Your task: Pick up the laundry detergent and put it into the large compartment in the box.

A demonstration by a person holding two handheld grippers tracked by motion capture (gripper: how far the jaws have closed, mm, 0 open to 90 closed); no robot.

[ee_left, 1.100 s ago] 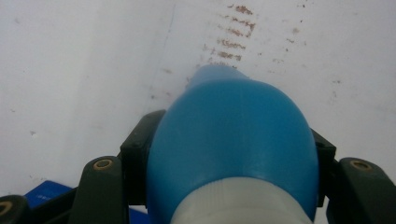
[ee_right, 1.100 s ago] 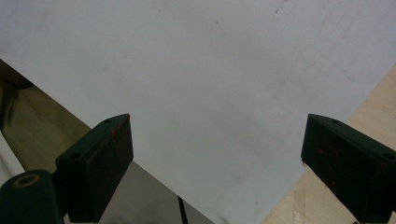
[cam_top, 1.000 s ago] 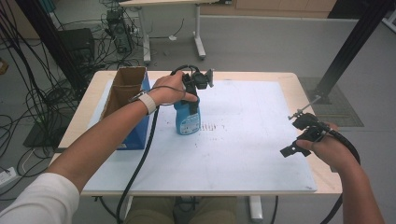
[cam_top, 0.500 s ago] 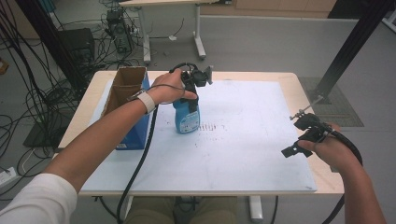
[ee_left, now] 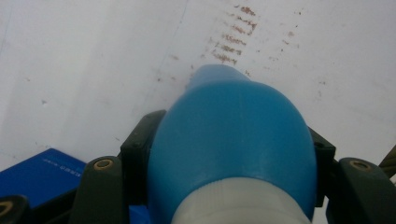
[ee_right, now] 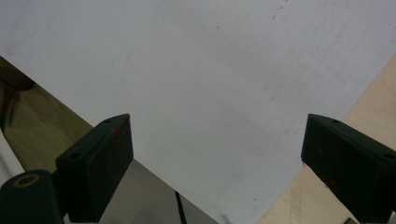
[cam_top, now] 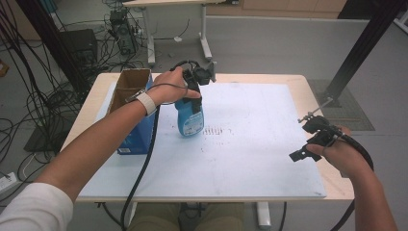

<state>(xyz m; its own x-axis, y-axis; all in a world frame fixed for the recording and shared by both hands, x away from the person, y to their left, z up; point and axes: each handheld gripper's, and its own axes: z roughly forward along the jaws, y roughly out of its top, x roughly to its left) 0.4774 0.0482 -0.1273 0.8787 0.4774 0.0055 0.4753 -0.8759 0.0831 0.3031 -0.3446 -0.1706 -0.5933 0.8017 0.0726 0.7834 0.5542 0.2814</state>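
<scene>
- The left gripper [cam_top: 192, 94] comes down from above on the bottle [cam_top: 190, 115], just left of centre in the high view. Its jaws are clamped on the blue shoulder, close under the white cap.
- In the left gripper view the bottle [ee_left: 233, 144] bulges up between the two black jaws, which press on both of its sides.
- The bottle stands upright on the white mat [cam_top: 250, 159], base down as far as I can tell, just right of the box [cam_top: 132, 115].
- The box is open at the top, blue-sided, and sits at the mat's left edge.
- A patch of small brownish marks [cam_top: 217, 130] lies on the mat just right of the bottle.
- The right gripper [cam_top: 312, 139] hangs at the right edge of the high view, jaws spread and nothing in them. Its own view looks down past them at the near corner of the mat [ee_right: 210, 93].
- My guess is the bottle is being lifted or set down. Either way, keep the wrist plumb so it stays vertical.
- The body tapers and looks slick, so the grip should stay firm and no higher on the neck.
- If it goes towards the box, lift well clear of the cardboard rim before moving sideways.
- The free hand is best left where it is, away from the cable [cam_top: 144, 163].
</scene>
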